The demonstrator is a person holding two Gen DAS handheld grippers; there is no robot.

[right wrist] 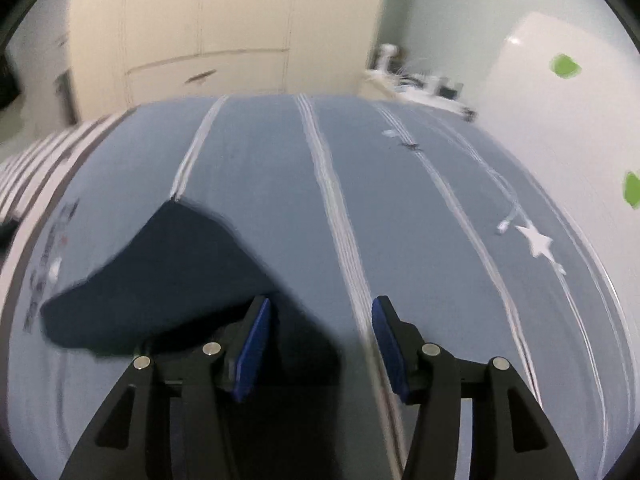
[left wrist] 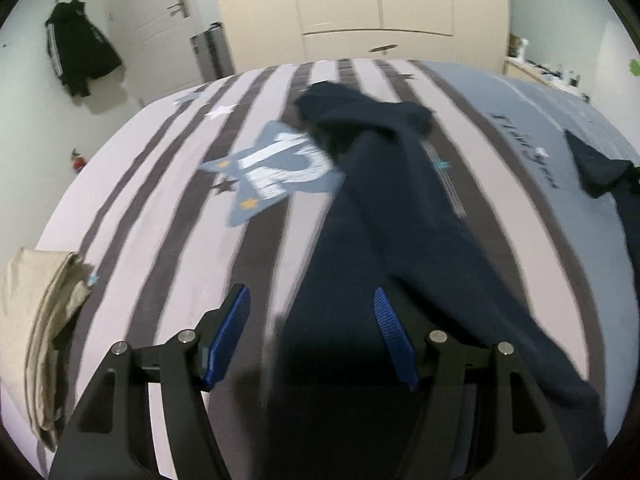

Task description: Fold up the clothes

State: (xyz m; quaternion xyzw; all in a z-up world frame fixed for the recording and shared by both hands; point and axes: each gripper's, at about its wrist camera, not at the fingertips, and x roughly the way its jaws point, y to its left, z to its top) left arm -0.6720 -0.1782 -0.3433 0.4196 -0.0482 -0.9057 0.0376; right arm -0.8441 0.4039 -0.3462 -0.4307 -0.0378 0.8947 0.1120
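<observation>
Blue-padded black left gripper [left wrist: 312, 332] is held wide and empty above the long navy fabric garment [left wrist: 400, 216], spread on the striped bedcover [left wrist: 160, 216], probably for folding. Right gripper [right wrist: 320, 344], parted, grips nothing beside a blurred navy corner [right wrist: 168, 276].

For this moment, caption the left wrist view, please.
Open left gripper above a navy garment on the striped bed.
</observation>
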